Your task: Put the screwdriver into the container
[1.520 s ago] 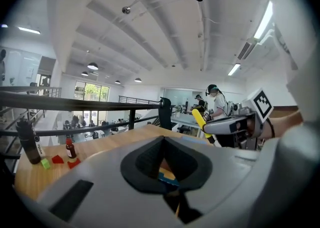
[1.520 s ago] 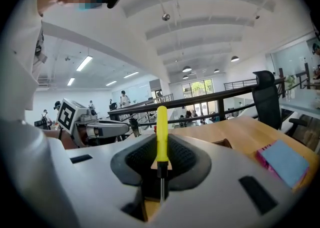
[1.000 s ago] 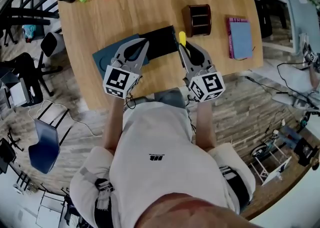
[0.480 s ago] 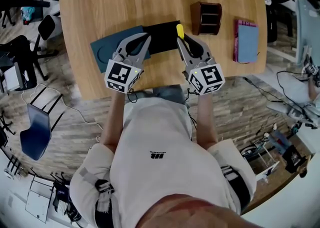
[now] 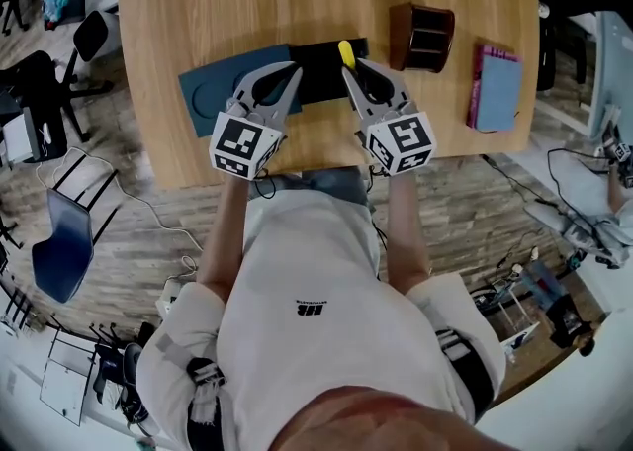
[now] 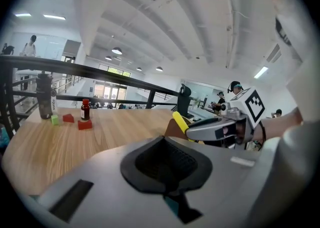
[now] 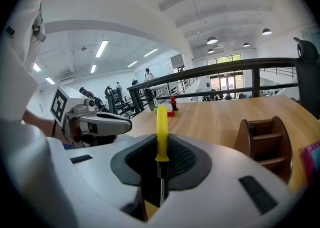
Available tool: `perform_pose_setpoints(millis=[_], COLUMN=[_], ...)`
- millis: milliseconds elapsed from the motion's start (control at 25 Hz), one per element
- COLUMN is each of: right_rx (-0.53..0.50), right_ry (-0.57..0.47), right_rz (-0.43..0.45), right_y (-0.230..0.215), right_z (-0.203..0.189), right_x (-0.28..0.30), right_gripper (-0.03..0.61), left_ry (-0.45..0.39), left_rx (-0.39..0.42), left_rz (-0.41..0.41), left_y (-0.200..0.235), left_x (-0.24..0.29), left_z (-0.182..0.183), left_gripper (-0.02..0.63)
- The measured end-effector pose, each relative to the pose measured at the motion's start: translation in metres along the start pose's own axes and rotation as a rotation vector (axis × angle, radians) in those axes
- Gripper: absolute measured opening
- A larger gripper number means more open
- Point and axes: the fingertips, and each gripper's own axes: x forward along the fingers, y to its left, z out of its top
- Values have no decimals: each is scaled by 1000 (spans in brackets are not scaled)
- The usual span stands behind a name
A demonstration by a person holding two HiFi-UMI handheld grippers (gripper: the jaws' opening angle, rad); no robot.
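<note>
Since a second ago the right gripper (image 7: 159, 147) has slid slightly toward nine o'clock over the table (image 5: 247, 4), so the container (image 7: 265, 144) now stands off at its two o'clock. Its jaws are clamped on the screwdriver (image 7: 161, 127) near where handle meets shaft, with the yellow handle leading out at twelve, probably so the tool can be carried level and tipped in. The left gripper (image 6: 167, 144), jaws together on nothing, waits at nine o'clock above the dark blue mat (image 5: 213, 93), seemingly kept clear.
</note>
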Motion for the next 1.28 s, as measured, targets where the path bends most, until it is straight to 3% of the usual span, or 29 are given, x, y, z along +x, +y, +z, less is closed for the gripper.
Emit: perform_pose_setpoints(millis=[640,1280], right_rx=[-86,-199], right_ry=[173,331], right_rz=[97,128], right_y=[3,8], right_z=[-57,-100], right_x=[38,60], right_gripper=[57,58], left_ry=[32,36], left_rx=[-65,-84], left_rz=[44,58], left_y=[2,4], left_x=[5,-1], left_z=[-27,-37], left_gripper=[12,12])
